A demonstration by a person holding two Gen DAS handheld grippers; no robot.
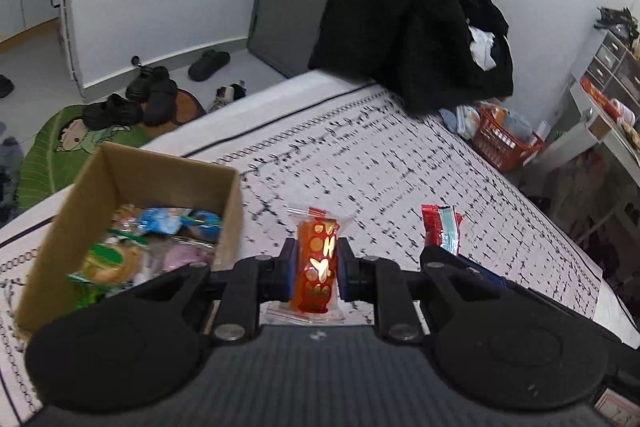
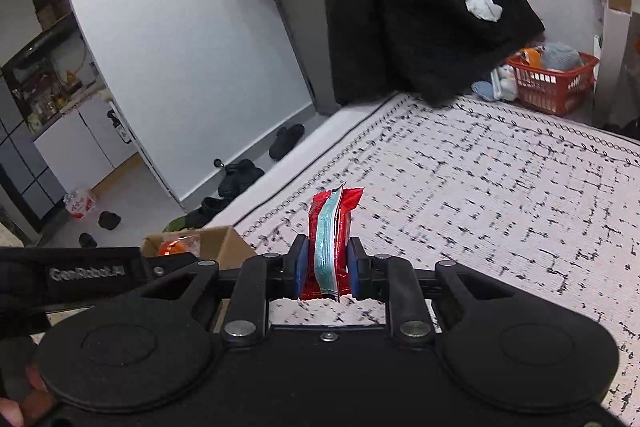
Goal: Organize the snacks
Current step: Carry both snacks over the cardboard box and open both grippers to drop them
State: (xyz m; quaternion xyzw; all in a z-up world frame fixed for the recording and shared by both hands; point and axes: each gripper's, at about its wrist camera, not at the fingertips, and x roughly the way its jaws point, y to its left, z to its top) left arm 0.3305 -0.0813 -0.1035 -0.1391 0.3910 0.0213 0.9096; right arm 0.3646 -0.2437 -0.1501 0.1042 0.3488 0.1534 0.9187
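Observation:
My left gripper point(image 1: 316, 267) is shut on an orange-red snack packet with gold shapes point(image 1: 317, 263), held above the patterned bed cover just right of a cardboard box point(image 1: 168, 175) that holds several wrapped snacks. My right gripper point(image 2: 326, 267) is shut on a red packet with a light blue stripe point(image 2: 330, 227); that packet also shows in the left wrist view point(image 1: 440, 229), to the right of the left gripper. In the right wrist view the box point(image 2: 218, 245) sits low at the left, with the left gripper's body in front of it.
A black-and-white patterned bed cover point(image 2: 500, 195) spreads ahead. A black coat point(image 1: 412, 15) is heaped at the far end. An orange basket point(image 1: 504, 143) stands on the floor at the right. Shoes point(image 1: 152, 95) and a green mat lie on the floor at the left.

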